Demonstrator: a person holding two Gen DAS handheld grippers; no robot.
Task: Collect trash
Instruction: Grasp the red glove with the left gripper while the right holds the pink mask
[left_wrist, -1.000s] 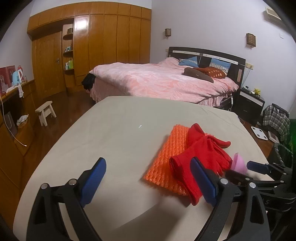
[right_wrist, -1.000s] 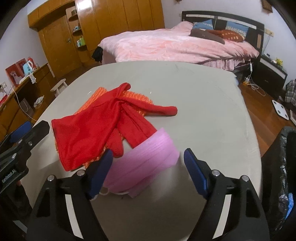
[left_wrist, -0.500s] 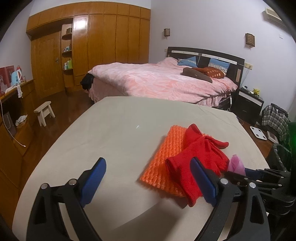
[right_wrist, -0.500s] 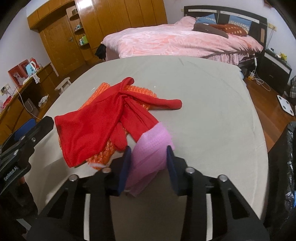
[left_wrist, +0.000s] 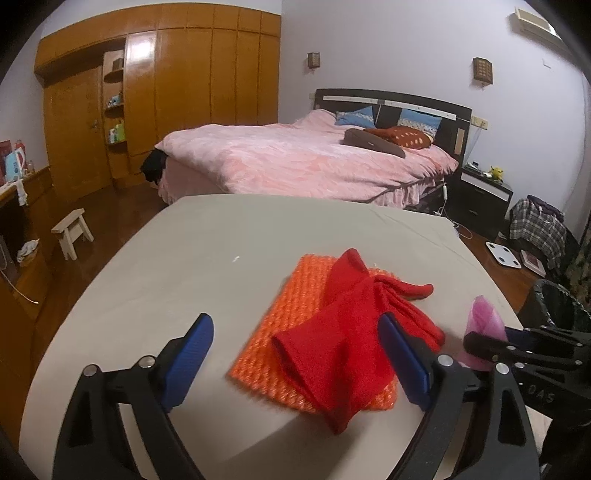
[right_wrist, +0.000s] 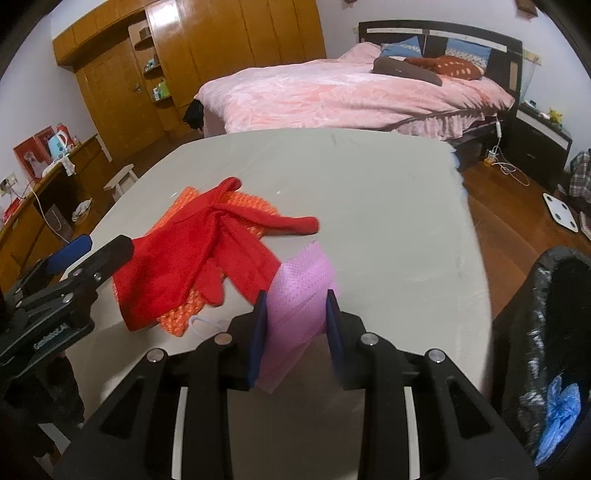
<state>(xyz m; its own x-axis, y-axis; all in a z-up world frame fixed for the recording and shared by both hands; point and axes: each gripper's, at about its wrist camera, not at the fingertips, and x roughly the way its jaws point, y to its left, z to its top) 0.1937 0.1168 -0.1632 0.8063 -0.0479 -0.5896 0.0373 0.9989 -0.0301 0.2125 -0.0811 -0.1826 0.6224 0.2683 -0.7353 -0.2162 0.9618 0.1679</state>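
My right gripper (right_wrist: 295, 325) pinched the pink face mask (right_wrist: 299, 291); I judged it should swing right, over the black bin bag (right_wrist: 546, 314). Left gripper (left_wrist: 295, 354) fingers stood wide, empty.

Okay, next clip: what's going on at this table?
A person is clearing trash from a grey table with two handheld grippers. The right gripper is shut on a pink face mask, lifted off the surface. The left gripper is open and empty, hovering near the red gloves that lie on an orange mat. A black-lined trash bin stands right of the table, with something blue already inside.
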